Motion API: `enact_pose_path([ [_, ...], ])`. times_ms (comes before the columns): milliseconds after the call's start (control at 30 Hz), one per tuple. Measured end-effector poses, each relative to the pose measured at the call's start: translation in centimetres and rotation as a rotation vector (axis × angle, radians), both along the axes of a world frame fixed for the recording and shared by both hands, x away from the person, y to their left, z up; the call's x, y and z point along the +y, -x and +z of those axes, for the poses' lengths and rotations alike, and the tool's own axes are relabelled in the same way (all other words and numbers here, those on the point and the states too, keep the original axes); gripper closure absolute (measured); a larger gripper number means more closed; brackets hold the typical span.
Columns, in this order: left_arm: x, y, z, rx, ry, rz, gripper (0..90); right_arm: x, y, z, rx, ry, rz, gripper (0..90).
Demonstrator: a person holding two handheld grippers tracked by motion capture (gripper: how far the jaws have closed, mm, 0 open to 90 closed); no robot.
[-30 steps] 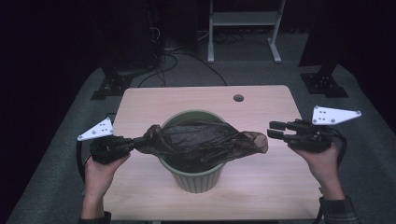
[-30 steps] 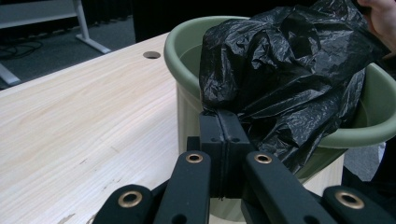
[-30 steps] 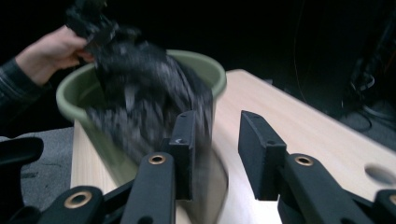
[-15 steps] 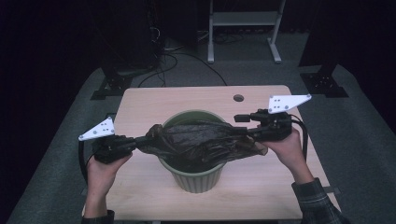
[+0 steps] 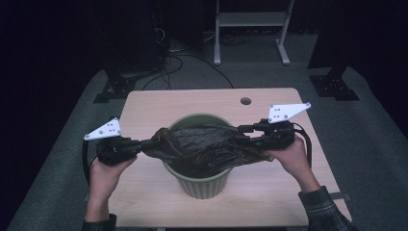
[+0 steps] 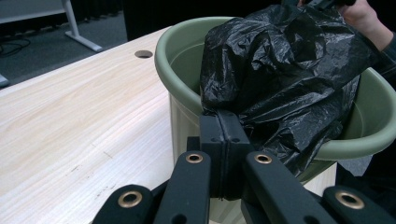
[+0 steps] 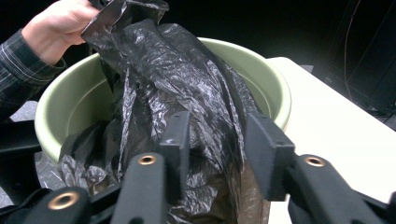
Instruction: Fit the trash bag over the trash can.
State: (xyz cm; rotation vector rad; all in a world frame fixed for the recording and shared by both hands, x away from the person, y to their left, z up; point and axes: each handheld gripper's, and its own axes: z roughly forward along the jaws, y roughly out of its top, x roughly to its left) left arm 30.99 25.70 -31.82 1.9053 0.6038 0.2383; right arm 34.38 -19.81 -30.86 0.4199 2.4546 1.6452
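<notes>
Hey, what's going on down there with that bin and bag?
Left gripper shut on black bag. Right gripper open around it. Bag draped across green bin.

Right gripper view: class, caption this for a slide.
Open right gripper straddling a crumpled black bag draped over a green bin.

Green bin [image 5: 204, 185] stands near the front edge of the wooden table [image 5: 144, 103]. Black plastic bag [image 5: 202, 147] stretched across its rim. Left gripper [image 5: 144, 144] grips the bag's left end; right gripper [image 5: 240, 134] at its right end.
</notes>
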Motion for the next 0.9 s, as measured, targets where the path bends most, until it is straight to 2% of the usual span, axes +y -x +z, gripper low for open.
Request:
enact_pose_path([
  [67,0.0,-0.1,0.3,0.000,-0.008,-0.002,89.8,0.0,-0.1,0.1,-0.008,0.001,-0.007,69.3],
  [167,-0.1,-0.4,0.6,0.003,-0.018,-0.002,89.8,0.0,-0.2,0.4,-0.017,-0.007,-0.002,84.7],
  [233,-0.1,-0.8,0.8,0.006,-0.028,0.000,89.8,0.1,-0.4,0.6,-0.029,-0.005,-0.008,89.1],
  [367,-0.4,-1.8,1.1,-0.001,-0.044,0.007,89.9,0.1,-1.6,0.8,-0.022,-0.004,-0.041,89.8],
  [467,-0.5,-2.6,1.0,0.001,-0.052,0.022,89.9,0.0,-3.3,0.6,-0.004,0.000,-0.085,89.8],
  [667,-0.7,-3.9,0.3,0.023,-0.068,0.045,90.0,0.2,-6.3,-1.5,0.055,0.023,-0.170,89.9],
  [767,-0.8,-4.3,0.0,0.027,-0.083,0.053,90.0,0.6,-7.4,-2.4,0.084,0.028,-0.195,89.9],
  [900,-0.9,-4.7,-0.3,0.030,-0.103,0.067,90.0,1.6,-8.6,-3.7,0.111,0.066,-0.233,90.0],
])
